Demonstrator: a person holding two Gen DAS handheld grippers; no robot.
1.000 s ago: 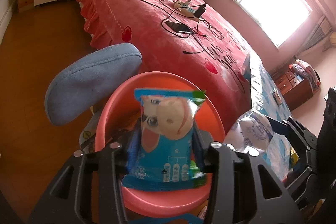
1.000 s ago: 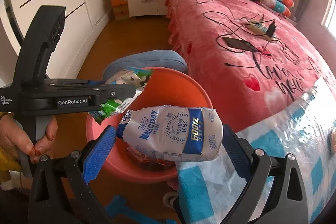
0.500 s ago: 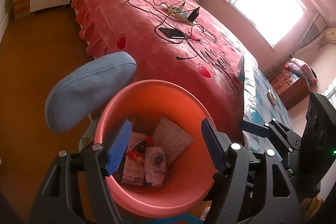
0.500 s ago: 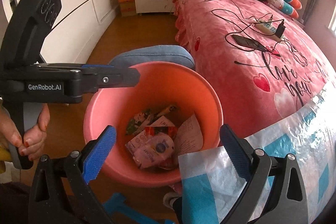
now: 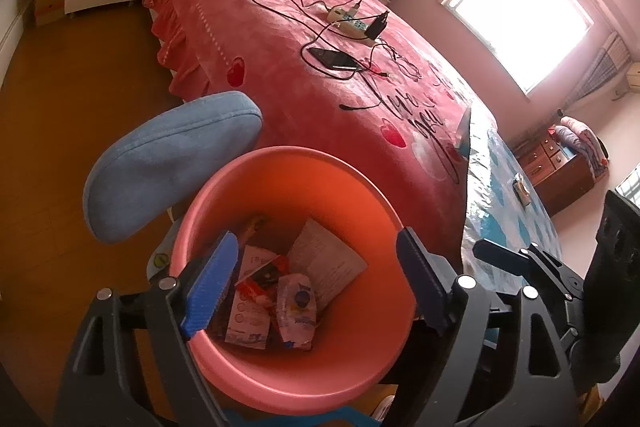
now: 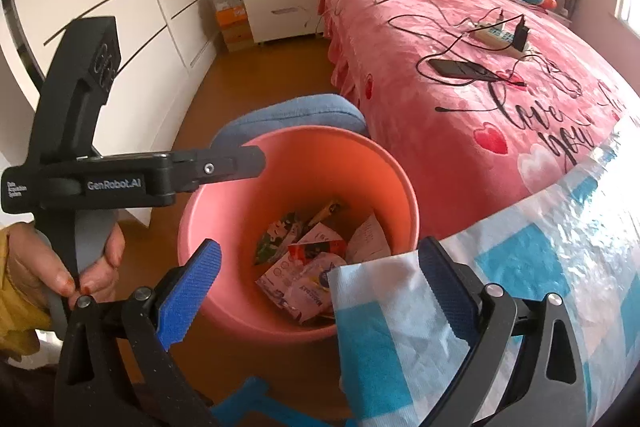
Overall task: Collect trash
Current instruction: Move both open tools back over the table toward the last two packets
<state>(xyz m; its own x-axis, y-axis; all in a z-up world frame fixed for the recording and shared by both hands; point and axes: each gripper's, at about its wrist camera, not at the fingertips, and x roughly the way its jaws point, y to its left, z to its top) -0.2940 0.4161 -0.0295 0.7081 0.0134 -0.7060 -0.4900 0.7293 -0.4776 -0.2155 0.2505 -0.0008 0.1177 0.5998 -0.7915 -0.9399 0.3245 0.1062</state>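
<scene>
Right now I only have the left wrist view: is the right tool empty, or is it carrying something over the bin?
Observer: The right tool is open and empty; nothing sits between its pads.
Operator: What's in front of it?
Observer: A corner of the blue-checked cloth shows between its fingers, hiding part of the orange bin and its near rim.
Operator: Anything in the bin I can't see?
Observer: A green patterned wrapper at the left edge of the pile.

The wooden floor carries the pink bin; beside it, the bed bears a phone, power strip and cables.
</scene>
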